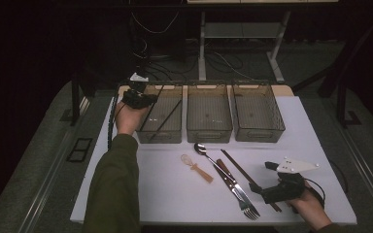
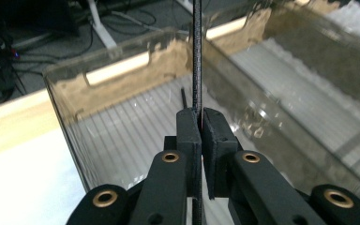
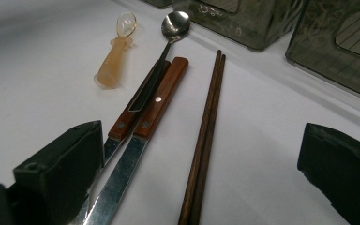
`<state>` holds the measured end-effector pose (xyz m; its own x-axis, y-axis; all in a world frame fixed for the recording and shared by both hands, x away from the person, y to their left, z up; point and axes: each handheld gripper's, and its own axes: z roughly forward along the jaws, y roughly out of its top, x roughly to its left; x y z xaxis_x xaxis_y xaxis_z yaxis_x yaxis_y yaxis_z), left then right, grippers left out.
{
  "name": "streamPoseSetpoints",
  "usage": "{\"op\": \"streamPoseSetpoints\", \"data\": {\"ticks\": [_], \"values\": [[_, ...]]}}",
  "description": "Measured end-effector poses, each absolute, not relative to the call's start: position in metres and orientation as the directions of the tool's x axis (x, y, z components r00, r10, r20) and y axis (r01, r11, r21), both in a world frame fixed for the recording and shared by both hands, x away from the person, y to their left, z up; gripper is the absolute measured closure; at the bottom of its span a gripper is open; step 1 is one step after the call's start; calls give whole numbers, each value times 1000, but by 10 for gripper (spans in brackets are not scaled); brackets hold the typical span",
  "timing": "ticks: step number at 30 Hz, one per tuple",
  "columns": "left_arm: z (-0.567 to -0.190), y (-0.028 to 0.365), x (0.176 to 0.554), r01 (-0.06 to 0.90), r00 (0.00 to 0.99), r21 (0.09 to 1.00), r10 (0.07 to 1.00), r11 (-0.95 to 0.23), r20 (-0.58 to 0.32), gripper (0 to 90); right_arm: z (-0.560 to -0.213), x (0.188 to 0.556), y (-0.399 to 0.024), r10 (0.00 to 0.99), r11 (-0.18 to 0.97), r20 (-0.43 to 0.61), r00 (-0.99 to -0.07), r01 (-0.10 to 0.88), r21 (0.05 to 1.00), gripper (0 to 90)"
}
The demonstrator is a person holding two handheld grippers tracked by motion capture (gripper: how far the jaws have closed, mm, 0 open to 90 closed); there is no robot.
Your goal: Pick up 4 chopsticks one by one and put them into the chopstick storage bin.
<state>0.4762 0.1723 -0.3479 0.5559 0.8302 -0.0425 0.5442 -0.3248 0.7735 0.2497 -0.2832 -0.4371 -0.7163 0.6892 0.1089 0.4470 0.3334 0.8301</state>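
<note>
**Sorting cutlery: a black chopstick goes into the left bin**

Looking down from the high view, we judge the work to be sorting utensils into three clear bins, and the step in hand is the drop-off. We hold our left gripper point(image 1: 138, 98) over the near-left corner of the left bin point(image 1: 172, 137), where thin black chopsticks point(image 1: 167, 118) lie slanted inside. The middle bin point(image 1: 209, 133) and right bin point(image 1: 260, 135) look bare. On the white table point(image 1: 175, 194) wait a translucent orange baby spoon point(image 1: 196, 167), a steel spoon point(image 1: 201, 149), a wood-handled knife and fork point(image 1: 235, 187) and a pair of brown chopsticks point(image 1: 240, 170). Our right gripper point(image 1: 272, 179) rests at the near-right edge beside them.

From the left gripper view, our left gripper point(image 2: 200, 123) is clamped tight on a black chopstick point(image 2: 197, 56), a slim matte rod standing straight up between the pads. Below lies the smoky plastic bin with its ribbed floor point(image 2: 136, 122), and another black stick point(image 2: 184, 97) rests in it. Next, we think, the jaws must part so the stick falls inside the walls; being thin and light, it may bounce or catch on the rim.

From the right gripper view, our right gripper point(image 3: 201, 187) stands wide apart with nothing between its pads. Ahead are the brown chopsticks point(image 3: 208, 126), smooth and tapered, the riveted wooden handles point(image 3: 157, 101) with flat bright blades, the glossy steel spoon point(image 3: 171, 33) and the soft-looking baby spoon point(image 3: 115, 56). Those chopsticks sit closest, so we judge them the likely next pick.
</note>
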Motion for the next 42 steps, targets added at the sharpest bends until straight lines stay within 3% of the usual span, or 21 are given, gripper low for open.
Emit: {"op": "streamPoseSetpoints", "data": {"ticks": [15,27,42], "values": [[-376,181,473,597,544,732,836,-327,-70,853,-437,250,-283,691,336,107,-715,448,829,11],[-386,169,478,611,534,710,845,-351,-42,841,-437,250,-283,690,334,111,-715,451,828,11],[-378,165,473,566,562,748,826,-346,-44,513,-437,251,-283,691,333,109,-714,449,829,11]]}}
